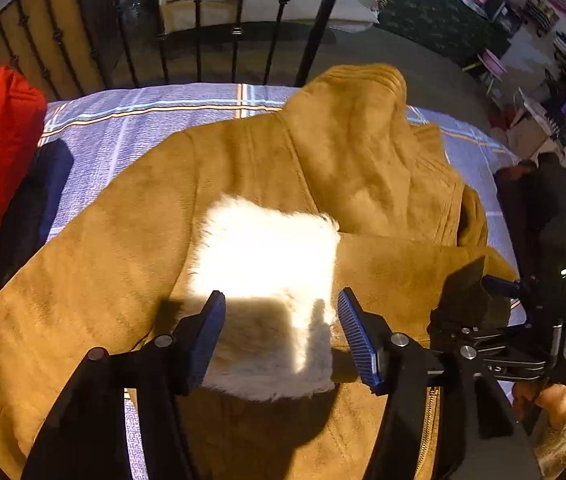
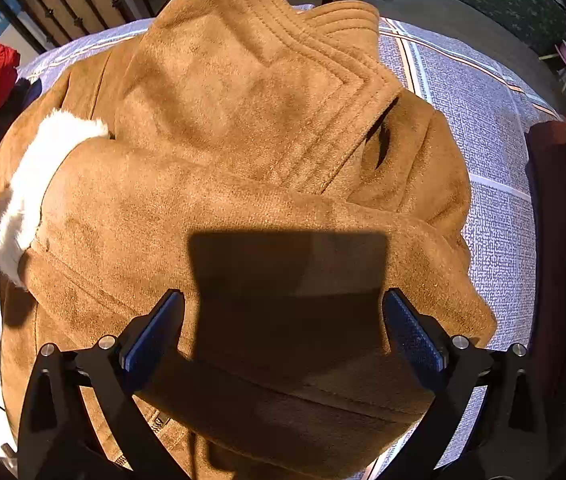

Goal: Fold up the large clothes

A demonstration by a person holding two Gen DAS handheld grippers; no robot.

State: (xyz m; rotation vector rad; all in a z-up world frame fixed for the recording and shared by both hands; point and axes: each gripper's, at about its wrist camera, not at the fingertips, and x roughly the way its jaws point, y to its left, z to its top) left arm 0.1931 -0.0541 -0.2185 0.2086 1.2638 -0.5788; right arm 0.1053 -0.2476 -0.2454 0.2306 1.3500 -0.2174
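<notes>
Checked lilac bedspread (image 1: 143,128) under tan coat (image 1: 103,260), iron rail (image 1: 199,20) behind; both jaws apart.

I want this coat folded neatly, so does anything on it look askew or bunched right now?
Yes. The tan coat is not flat: its collar stands humped up, and the sleeve with the white fur cuff lies folded across the body. Both grippers, left and right, are open above it.

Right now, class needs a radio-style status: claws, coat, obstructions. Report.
Left claw open over white fur cuff. Right claw open above tan suede coat. Coat part-folded on checked bedspread. Nothing in the way.
</notes>
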